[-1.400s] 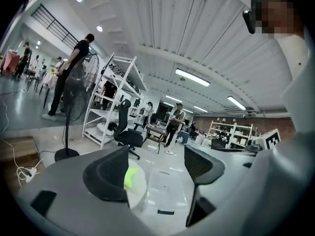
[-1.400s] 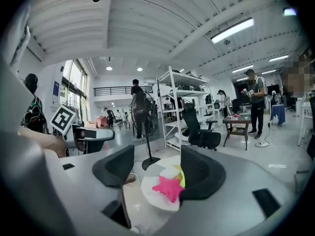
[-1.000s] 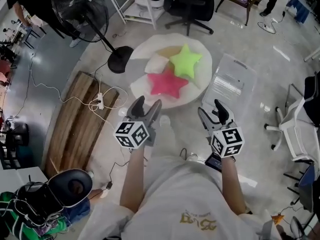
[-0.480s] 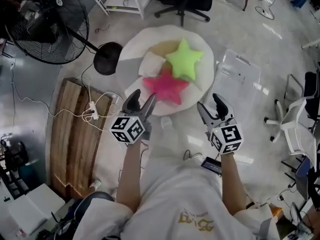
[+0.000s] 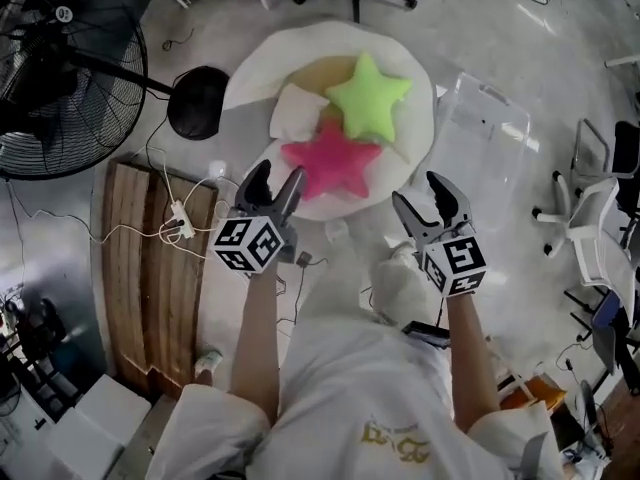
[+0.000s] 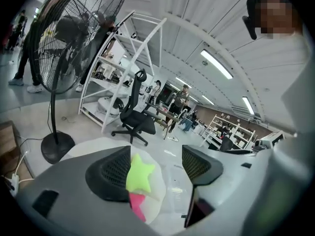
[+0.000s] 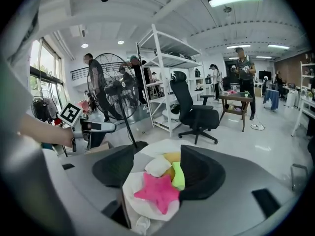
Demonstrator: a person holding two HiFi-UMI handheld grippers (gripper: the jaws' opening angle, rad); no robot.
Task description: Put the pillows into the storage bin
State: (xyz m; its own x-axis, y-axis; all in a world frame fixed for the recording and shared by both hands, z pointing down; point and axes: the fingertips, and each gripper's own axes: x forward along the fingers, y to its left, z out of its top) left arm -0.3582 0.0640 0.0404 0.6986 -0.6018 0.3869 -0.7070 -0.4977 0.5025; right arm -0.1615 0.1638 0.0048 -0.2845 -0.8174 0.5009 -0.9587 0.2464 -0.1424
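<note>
Two grippers are held out in front of the person, neither carrying anything.

Far left: a black pedestal fan (image 5: 55, 63). Its round base (image 5: 197, 103) sits on the floor just beside a white round cushion (image 5: 255, 63). Nearer the person, a wooden pallet (image 5: 140, 278) lies flat, with a white power strip (image 5: 182, 220) and loose cables at its far end.

Left gripper (image 5: 277, 180) — jaws apart, nothing between the pads. In the head view its tips hang over the cushion's near-left edge. Its own view looks out between the jaws at the pillows beyond.

On the cushion, four pillows lie in a heap:
- A white square pillow (image 5: 297, 113) is at the left.
- A pink star pillow (image 5: 330, 163) is nearest the person.
- A green star pillow (image 5: 368, 93) lies against the pink one's far side.
- A yellowish pillow (image 5: 325, 73) is mostly hidden under the rest.

None is in the bin yet.

Right gripper (image 5: 424, 196) — jaws apart and opening a little wider, nothing between them. Its tips are near the cushion's near-right edge.

A clear storage bin (image 5: 485, 138) stands on the floor just right of the cushion. Whether the two touch I cannot tell.

Far right: a pale office chair (image 5: 590, 233).
</note>
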